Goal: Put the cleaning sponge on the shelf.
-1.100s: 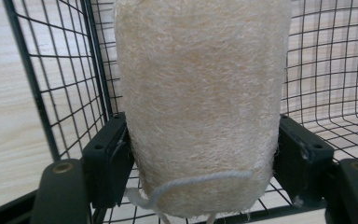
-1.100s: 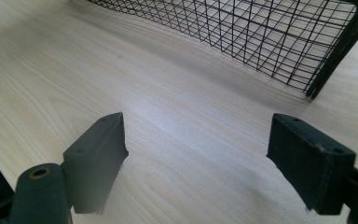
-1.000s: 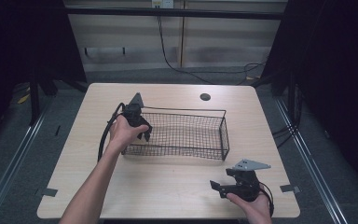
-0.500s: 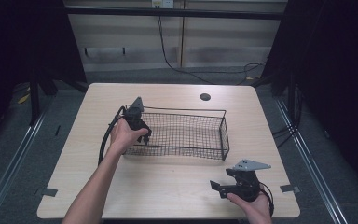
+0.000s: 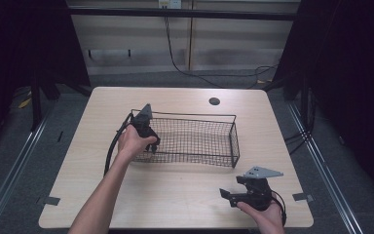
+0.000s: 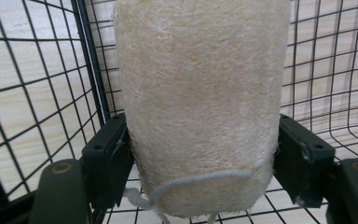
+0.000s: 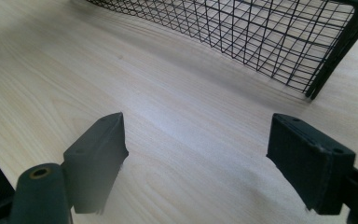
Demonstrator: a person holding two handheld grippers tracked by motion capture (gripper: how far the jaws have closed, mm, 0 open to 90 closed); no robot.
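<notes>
We see the left tool clamped on a pale fibrous loofah cylinder whose long axis runs straight away from it inside the black wire basket, while the right tool rests with jaws apart over the light wooden surface.

The wire basket stands mid-table, its mesh walls barring passage from the sides; its top is open. A sponge fills its left end. Bare table lies open along the near edge, ahead of the right gripper.
</notes>
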